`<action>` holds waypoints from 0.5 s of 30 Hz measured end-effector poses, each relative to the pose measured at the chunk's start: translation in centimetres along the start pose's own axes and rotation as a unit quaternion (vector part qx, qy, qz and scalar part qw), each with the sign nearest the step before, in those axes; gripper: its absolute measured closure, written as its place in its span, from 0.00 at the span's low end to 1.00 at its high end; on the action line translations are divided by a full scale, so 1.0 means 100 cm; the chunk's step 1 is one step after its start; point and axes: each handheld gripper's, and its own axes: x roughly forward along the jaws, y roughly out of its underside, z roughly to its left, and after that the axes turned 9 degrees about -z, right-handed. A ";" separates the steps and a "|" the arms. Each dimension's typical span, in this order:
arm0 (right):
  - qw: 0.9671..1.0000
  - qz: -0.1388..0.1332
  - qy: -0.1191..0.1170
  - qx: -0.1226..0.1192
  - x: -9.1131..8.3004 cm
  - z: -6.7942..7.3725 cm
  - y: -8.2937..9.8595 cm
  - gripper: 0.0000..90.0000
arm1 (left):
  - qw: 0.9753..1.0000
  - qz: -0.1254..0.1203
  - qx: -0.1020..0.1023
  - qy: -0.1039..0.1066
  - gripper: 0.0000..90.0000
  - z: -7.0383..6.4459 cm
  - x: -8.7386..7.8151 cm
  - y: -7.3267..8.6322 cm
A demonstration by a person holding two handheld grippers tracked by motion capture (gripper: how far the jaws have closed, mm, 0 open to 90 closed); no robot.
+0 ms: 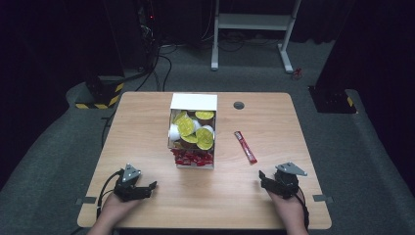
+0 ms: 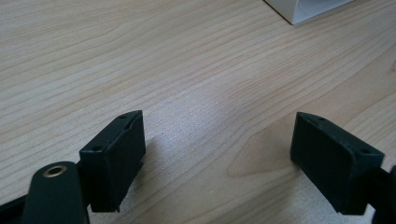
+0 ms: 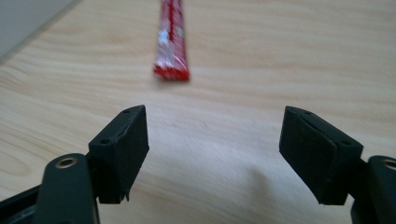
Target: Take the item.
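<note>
While both grippers are resting near the desk's (image 1: 147, 112) front corners, the red sachet stick (image 1: 245, 147) is lying flat right of the white box (image 1: 193, 102), toward the desk's right edge. It is looking light, thin and crinkly — probably slippery, best pinched across its middle. The right gripper (image 3: 214, 140) is pointing at it, fingers spread wide and holding nothing — the left gripper (image 2: 219, 144) likewise, over bare wood.

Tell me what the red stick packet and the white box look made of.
Red stick packet: apparently glossy plastic or foil film, going by its sheen and the flat crimped end. White box: probably matte cardboard or thin board, with thin, flat, straight-edged walls and no shine. Neither is certain from looks alone.
</note>
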 end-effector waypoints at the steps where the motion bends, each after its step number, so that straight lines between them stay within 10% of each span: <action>1: 1.000 0.007 0.008 -0.001 0.000 0.000 0.003 0.25 | 1.000 0.000 0.000 0.000 0.21 0.000 0.000 0.000; 15: 0.998 0.052 0.040 0.022 0.002 -0.003 0.012 0.18 | 1.000 0.000 0.000 0.000 0.20 0.000 0.000 0.000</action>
